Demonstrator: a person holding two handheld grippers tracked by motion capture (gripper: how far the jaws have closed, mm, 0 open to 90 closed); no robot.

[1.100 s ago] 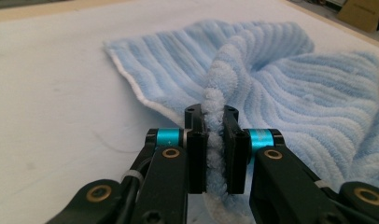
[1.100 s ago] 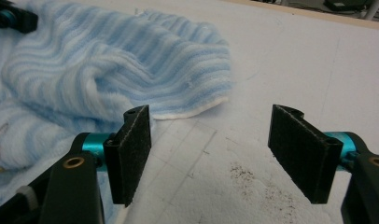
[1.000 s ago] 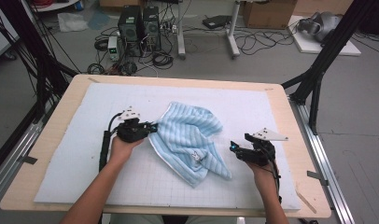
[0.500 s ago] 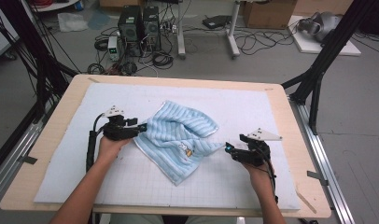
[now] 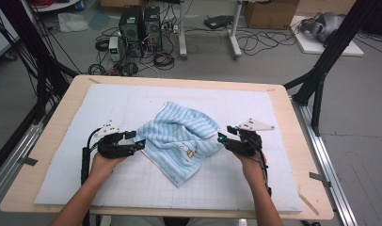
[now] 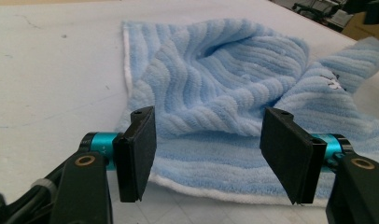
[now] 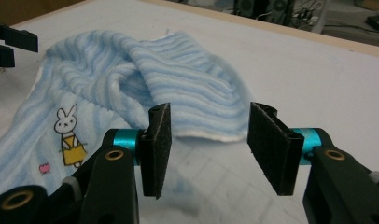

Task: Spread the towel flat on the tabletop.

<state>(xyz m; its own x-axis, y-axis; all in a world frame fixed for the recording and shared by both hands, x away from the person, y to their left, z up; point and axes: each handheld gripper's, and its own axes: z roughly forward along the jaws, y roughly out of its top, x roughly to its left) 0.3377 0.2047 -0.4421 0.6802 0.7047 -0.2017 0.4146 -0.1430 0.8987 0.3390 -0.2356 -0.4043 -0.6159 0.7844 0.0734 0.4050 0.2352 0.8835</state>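
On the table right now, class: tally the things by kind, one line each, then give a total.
Blue striped towel: 1
White gridded mat: 1
Hand-held grippers: 2, the left gripper and the right gripper, both open, one at each side of the towel
Total: 4

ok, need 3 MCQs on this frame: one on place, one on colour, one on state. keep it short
1. Where does the towel lie?
A. between the two grippers
B. left of both grippers
C. on the floor

2. What colour is the towel?
A. red check
B. light blue stripes
C. plain green

3. How does the left gripper stand to the towel?
A. shut on a corner
B. open, pads clear of the cloth
C. lifting it off the mat

Key: 1 A, the high view shows it on the white mat with the right gripper at its other side; 2 B, both gripper views show blue ribbed stripes; 3 B, its jaws have just been opening and the towel's edge lies ahead of them.
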